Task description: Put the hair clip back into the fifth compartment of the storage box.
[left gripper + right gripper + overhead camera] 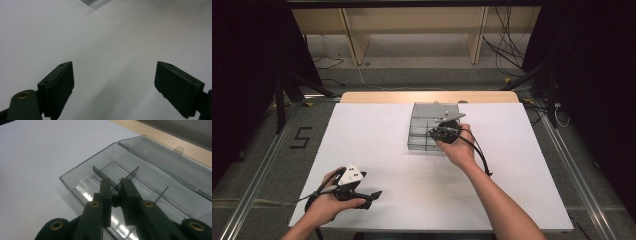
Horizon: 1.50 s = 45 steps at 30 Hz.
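A clear, smoky plastic compartment box [411, 136] lies on the white table top [377, 150], right of centre, with its lid [170, 162] folded open at the far side. Thin dividers [101, 173] split it into cells. My right gripper [432, 134] hangs over the box's near cells, and in the right gripper view the gripper [115, 185] is shut on a small dark part [116, 196] just above a divider crossing. My left gripper [374, 194] rests low at the near left of the table; in the left gripper view the gripper [113, 85] is open with nothing between its jaws.
A corner of the box [88, 2] shows at the top of the left gripper view. A strip of wooden table edge [427, 96] runs behind the white sheet. Wooden shelving [412, 30] and loose cables [507, 45] lie beyond the table.
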Available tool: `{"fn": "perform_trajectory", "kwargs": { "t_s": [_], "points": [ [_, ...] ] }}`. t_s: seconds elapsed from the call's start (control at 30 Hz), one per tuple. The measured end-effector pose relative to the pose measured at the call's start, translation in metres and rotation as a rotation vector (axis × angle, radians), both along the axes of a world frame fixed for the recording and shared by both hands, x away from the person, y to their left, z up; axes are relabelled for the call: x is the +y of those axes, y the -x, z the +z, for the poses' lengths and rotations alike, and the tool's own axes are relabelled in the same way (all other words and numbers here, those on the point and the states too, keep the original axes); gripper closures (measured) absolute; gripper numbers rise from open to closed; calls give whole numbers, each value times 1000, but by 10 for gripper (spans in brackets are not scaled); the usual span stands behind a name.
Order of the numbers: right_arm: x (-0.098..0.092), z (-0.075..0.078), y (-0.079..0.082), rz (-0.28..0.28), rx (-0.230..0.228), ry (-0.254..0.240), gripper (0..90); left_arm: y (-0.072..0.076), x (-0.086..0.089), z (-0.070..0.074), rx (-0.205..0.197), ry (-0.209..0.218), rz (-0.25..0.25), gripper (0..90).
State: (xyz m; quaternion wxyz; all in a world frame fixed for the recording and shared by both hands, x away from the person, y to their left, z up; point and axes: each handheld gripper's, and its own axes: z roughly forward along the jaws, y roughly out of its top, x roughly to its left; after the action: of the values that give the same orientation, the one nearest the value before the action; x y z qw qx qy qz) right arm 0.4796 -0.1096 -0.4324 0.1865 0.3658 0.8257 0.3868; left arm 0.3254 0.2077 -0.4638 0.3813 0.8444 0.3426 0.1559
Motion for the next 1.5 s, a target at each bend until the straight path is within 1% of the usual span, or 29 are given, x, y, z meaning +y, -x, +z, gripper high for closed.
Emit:
{"fn": "perform_trajectory", "kwargs": {
  "t_s": [0.7,1.07,1.5],
  "points": [
    [0,-7,-10,-23,21,16,806,0,0,0,0,0,0,156],
    [2,-11,-14,-32,34,16,806,0,0,0,1,-1,-1,156],
    [5,-17,-20,-40,62,14,806,0,0,0,1,-6,-5,156]
  ]
}}
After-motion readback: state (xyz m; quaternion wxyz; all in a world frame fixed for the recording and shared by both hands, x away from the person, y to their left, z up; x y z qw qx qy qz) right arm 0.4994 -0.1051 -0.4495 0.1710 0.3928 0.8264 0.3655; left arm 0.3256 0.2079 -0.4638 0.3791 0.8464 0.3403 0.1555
